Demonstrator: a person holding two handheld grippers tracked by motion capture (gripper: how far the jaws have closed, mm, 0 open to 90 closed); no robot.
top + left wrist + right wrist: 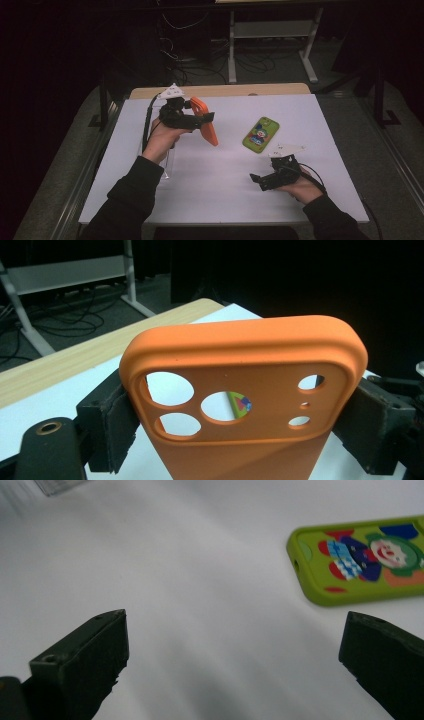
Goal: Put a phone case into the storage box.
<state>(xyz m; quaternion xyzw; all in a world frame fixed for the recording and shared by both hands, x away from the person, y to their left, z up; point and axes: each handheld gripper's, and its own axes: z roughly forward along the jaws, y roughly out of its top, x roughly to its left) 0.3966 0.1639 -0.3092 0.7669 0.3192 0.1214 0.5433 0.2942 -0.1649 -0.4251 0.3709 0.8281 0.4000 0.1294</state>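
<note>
My left gripper point(202, 118) is held up over the back left of the white board point(225, 170), shut on an orange phone case point(209, 126). In the left gripper view both black pads press on the side edges of the orange phone case point(245, 385), camera cut-outs facing me. A green phone case point(260, 133) with a cartoon clown print lies flat on the board right of centre. My right gripper point(256, 181) sits low near the front right, jaws wide apart and bare. In the right gripper view the green phone case point(360, 562) lies ahead to the right, beyond my right gripper point(235, 645).
A clear plastic holder point(167, 160) lies on the board beside the left forearm. A wooden tabletop edge point(220, 91) runs behind the board. Past it the floor holds cables and a white frame's legs point(232, 55). Dark surroundings flank the table.
</note>
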